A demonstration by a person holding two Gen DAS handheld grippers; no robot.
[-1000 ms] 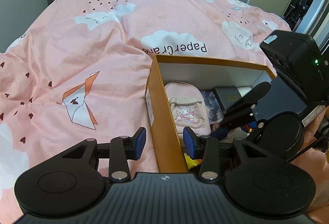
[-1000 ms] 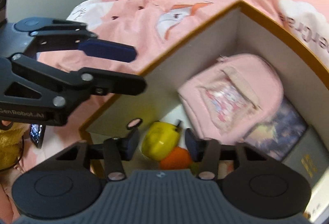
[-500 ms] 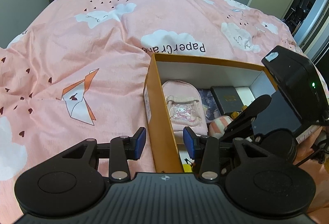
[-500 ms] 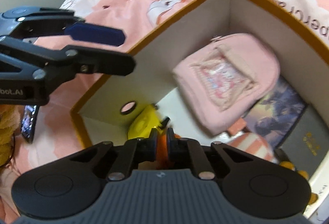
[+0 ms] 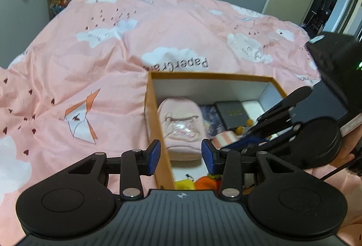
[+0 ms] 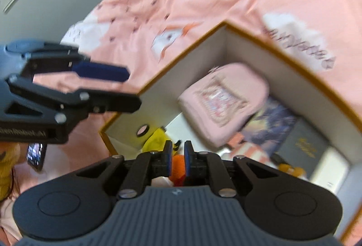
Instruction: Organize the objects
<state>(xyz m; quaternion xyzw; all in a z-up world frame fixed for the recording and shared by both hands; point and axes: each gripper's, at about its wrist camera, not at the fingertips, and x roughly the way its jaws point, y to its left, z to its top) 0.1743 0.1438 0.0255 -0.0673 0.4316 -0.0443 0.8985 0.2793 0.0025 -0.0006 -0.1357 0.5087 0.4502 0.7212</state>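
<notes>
A large bed is covered by a pink quilt [image 5: 126,47] printed with white clouds and paper cranes. An open cardboard box [image 5: 156,114], orange outside and white inside, is set on the quilt near its front edge, probably as the place where loose things are kept.

Inside the box, a pink backpack [image 5: 181,126] is laid flat against the left wall, with a dark picture book [image 6: 271,121] and a grey book [image 5: 233,113] beside it. A pink-and-white striped item [image 5: 224,139] is seen just in front of them. In the near corner a yellow toy [image 6: 156,139] and an orange toy [image 6: 178,162] are crowded together.

The left gripper [image 5: 181,155] is held about half open and empty, straddling the box's left wall, one finger outside and one inside. It appears to be kept ready to steady the box, without touching it.

The right gripper [image 6: 176,155] is pointed down into the near corner. Its jaws are drawn narrow around part of the orange toy, which fills the slim gap between the blue pads [image 6: 168,155]. The toy seems to be pinched so that it can be lifted out and sorted. Blur hides how firm the grip is.
</notes>
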